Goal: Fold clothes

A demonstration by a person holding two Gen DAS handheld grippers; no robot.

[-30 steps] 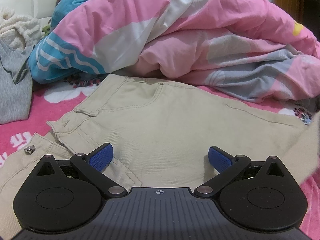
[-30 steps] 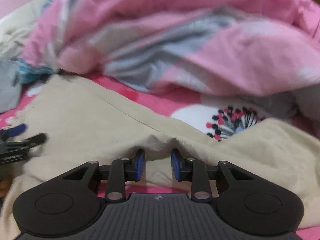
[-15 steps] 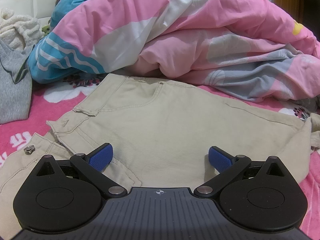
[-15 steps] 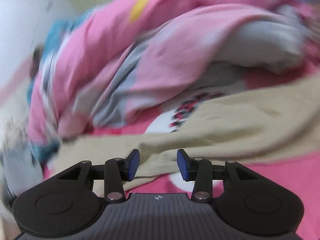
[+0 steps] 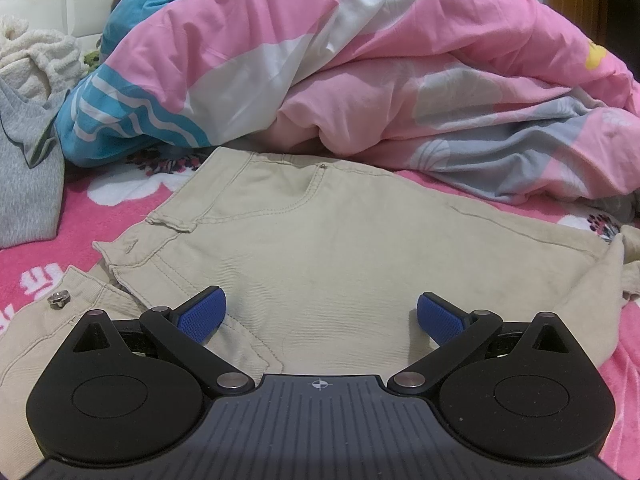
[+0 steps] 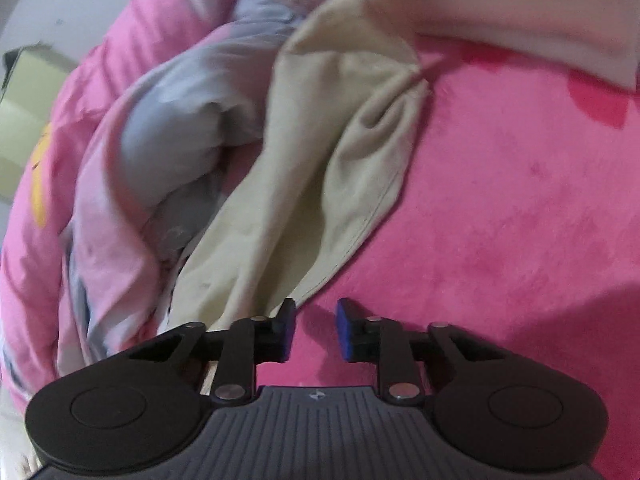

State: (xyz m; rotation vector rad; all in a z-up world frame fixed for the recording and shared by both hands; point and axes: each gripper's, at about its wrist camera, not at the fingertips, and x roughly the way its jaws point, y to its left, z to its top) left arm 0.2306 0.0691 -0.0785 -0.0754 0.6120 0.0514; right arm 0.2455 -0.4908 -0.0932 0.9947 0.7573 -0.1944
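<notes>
now the left tongs [image 5: 320,316] hang spread wide over the beige trousers [image 5: 340,248]; the right tongs [image 6: 316,330], just narrowing, pinch nothing, trouser leg [image 6: 320,184] just ahead-left.

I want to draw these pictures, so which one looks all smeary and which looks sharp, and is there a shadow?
The left wrist view is sharp: the stitching on the beige trousers shows clearly, though the edges bend like a fishbowl. The right wrist view is smeary, with the quilt blurred. There the right claw casts a dark shadow on the pink blanket.
</notes>
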